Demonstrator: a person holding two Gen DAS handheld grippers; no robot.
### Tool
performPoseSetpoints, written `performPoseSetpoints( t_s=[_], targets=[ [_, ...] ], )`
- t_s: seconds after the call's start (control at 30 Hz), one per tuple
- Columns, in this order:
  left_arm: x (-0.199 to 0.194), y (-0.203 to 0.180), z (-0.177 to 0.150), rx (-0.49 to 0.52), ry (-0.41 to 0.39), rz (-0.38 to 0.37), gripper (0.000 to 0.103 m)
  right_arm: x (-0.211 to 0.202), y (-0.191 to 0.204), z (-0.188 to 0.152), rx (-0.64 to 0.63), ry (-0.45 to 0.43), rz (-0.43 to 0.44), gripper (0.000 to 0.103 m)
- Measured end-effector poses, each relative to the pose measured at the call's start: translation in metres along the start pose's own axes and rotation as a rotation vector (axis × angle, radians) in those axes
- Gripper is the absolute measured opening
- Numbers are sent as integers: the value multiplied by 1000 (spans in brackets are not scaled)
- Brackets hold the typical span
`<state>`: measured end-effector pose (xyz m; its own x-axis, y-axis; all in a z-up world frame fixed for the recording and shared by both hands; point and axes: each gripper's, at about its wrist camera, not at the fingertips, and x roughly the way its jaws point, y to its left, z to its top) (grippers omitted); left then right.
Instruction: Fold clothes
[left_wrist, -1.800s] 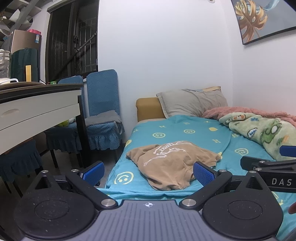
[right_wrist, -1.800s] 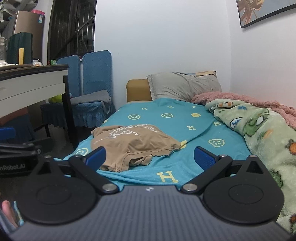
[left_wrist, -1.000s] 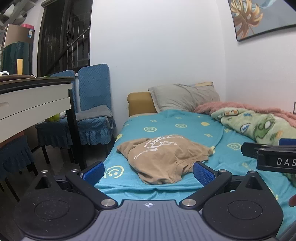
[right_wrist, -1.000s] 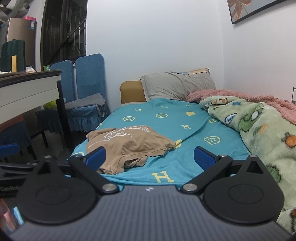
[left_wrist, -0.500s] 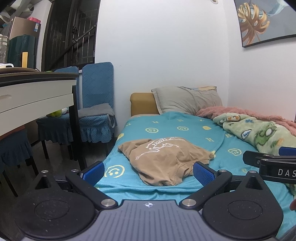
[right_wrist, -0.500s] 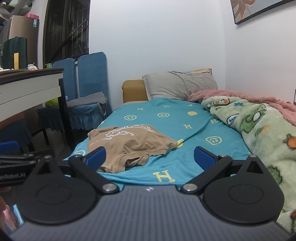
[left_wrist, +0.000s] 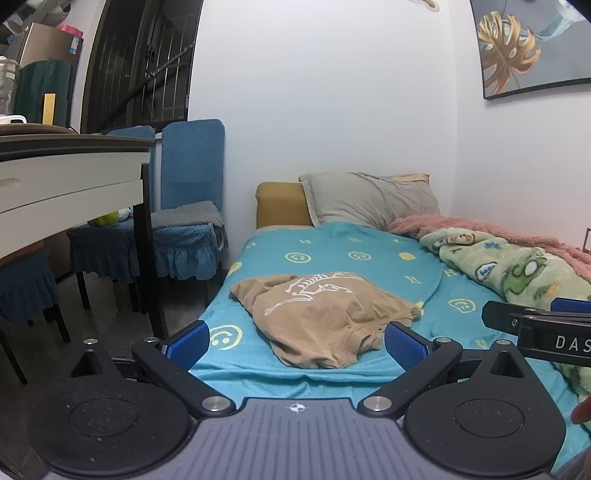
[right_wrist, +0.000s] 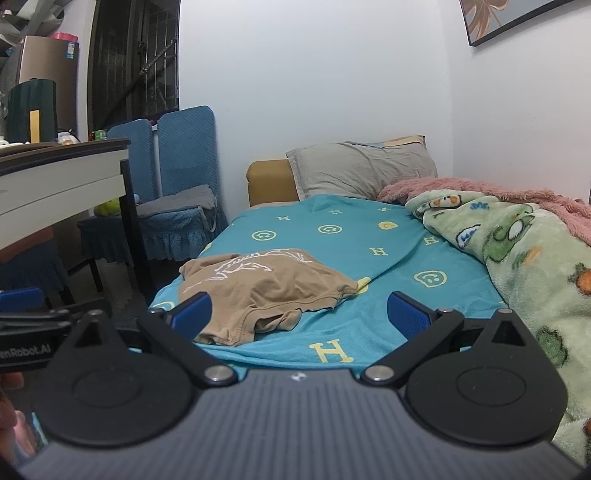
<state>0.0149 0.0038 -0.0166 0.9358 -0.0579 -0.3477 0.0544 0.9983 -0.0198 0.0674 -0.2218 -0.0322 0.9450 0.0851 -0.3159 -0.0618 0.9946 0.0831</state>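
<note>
A crumpled tan T-shirt (left_wrist: 321, 314) (right_wrist: 266, 288) with a white print lies near the foot of the bed, on the teal sheet (left_wrist: 332, 258) (right_wrist: 332, 236). My left gripper (left_wrist: 295, 343) hangs open just short of the bed's foot edge, the shirt seen between its blue pads. My right gripper (right_wrist: 299, 315) is open too, at the same distance, with the shirt ahead and to its left. Neither gripper touches any cloth. The right gripper's body shows at the right edge of the left wrist view.
A green cartoon blanket (right_wrist: 517, 251) and a pink fleece (right_wrist: 480, 192) pile along the bed's right side by the wall. A grey pillow (left_wrist: 369, 199) lies at the head. A white desk (left_wrist: 74, 177) and blue-covered chairs (left_wrist: 184, 229) stand left of the bed.
Both views have swayed and drifted a little over the last seconds. The shirt has not moved and both grippers have stayed open.
</note>
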Motion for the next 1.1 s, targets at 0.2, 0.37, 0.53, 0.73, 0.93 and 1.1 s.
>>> performPoseSetpoints(
  t_s=[0.2,0.37,0.53,0.73,0.93,1.1],
  targets=[
    [15,1,0,-10,52,-16,100,4,-20,10,119,-8,-6,103],
    [48,-1,6,31,123,-31,98,9,-43,38,216,-112,-64,103],
    [96,-16,13,113,178,-57,95,27,-65,68,258,-167,-60,103],
    [177,-32,15,158,293,-112,92,65,-75,56,232,-53,-46,103],
    [235,-39,-10,172,337,-171,86,86,-86,25,389,65,12,103],
    [269,-41,-36,167,375,-187,65,109,-77,17,320,83,-22,103]
  ],
)
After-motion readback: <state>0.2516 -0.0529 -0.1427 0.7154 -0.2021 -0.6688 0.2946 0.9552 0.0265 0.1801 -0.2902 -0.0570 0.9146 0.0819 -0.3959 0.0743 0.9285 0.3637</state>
